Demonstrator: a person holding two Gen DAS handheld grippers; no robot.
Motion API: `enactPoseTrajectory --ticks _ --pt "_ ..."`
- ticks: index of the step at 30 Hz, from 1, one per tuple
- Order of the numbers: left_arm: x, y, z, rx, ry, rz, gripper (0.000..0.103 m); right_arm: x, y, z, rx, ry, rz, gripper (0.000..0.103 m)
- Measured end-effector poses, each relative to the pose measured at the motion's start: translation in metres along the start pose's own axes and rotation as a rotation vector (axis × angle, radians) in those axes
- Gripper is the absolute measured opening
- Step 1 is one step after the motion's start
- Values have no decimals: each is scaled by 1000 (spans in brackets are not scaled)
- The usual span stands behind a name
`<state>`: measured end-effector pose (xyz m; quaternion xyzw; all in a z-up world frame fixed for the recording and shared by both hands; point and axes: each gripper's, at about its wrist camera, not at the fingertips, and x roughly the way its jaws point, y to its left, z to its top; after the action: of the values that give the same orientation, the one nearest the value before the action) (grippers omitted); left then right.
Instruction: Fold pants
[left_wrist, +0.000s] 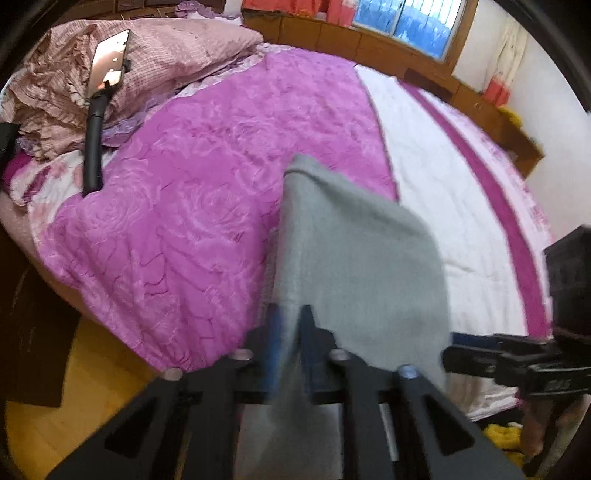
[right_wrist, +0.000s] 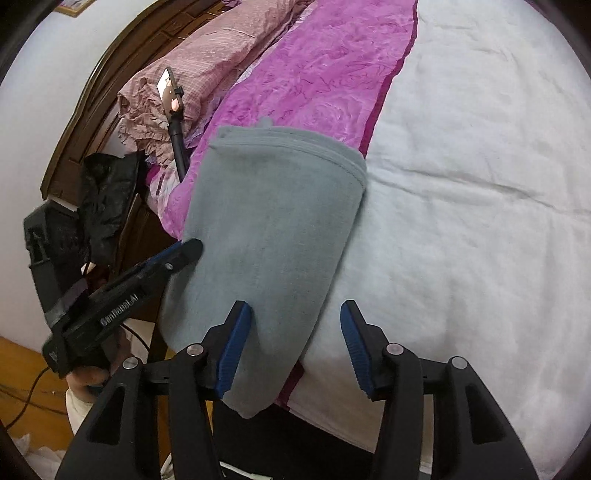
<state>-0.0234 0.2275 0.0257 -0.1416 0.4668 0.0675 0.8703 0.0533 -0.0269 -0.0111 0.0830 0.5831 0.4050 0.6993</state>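
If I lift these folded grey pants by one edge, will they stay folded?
Probably not. The grey pants look soft and floppy, draping over the bed edge. The left gripper pinches one edge only; the right gripper is open, so layers may sag apart.

A bed (left_wrist: 443, 206) in magenta and white covers fills the room, wooden headboard (right_wrist: 92, 110), barred window (left_wrist: 406, 26), white walls (left_wrist: 535, 92).

Bed (right_wrist: 480, 184): magenta blanket (left_wrist: 207, 177) beside white quilt (left_wrist: 436, 206). Pink pillows (left_wrist: 166, 55) at wooden headboard (right_wrist: 96, 96). Phone (left_wrist: 110, 61) on black stand (left_wrist: 93, 147). Window (left_wrist: 410, 22) behind. Black bag (right_wrist: 105, 192) beside bed. Yellow floor (left_wrist: 74, 406).
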Motion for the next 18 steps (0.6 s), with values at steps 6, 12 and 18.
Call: enactPoseTrajectory --ticks 6,12,18 --pt "-7 15 21 -11 -30 14 10 2 15 7 -37 3 8 45" --pt "15 19 14 50 49 7 23 18 14 5 -28 36 2 48" --pt "19 29 18 4 75 -96 39 33 2 8 25 57 23 54"
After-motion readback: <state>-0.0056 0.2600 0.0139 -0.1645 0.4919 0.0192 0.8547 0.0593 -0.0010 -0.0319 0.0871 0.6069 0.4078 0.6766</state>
